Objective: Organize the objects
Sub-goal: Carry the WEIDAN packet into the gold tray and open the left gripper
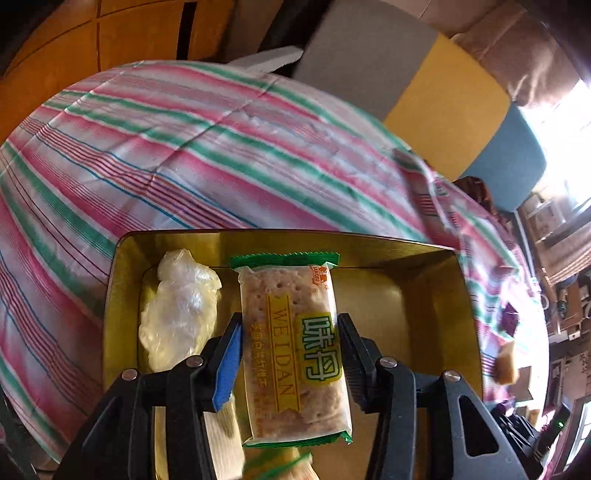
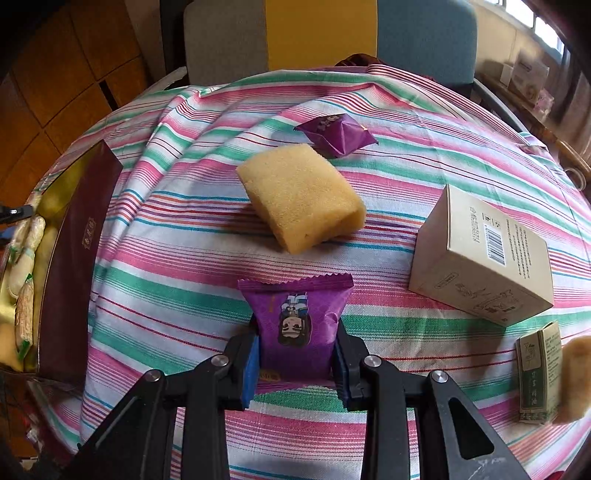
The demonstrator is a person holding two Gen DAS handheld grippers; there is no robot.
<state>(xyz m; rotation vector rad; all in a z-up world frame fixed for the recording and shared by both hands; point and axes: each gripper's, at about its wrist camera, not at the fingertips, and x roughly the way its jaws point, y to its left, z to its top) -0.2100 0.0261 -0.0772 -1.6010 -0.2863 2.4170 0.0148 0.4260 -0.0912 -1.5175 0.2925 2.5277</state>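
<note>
Black jaws, blue pads (image 1: 227, 363), silver screws (image 2: 370, 360)

Round table under striped cloth (image 2: 369, 236), pink, green and white; behind it chair backs: grey (image 2: 225, 40), yellow (image 2: 321, 33), blue (image 2: 424, 37); orange wood-panelled wall (image 2: 66, 74) at left; bright window (image 2: 550, 29) at upper right; cluttered shelves (image 1: 554, 229) beneath glare.
</note>
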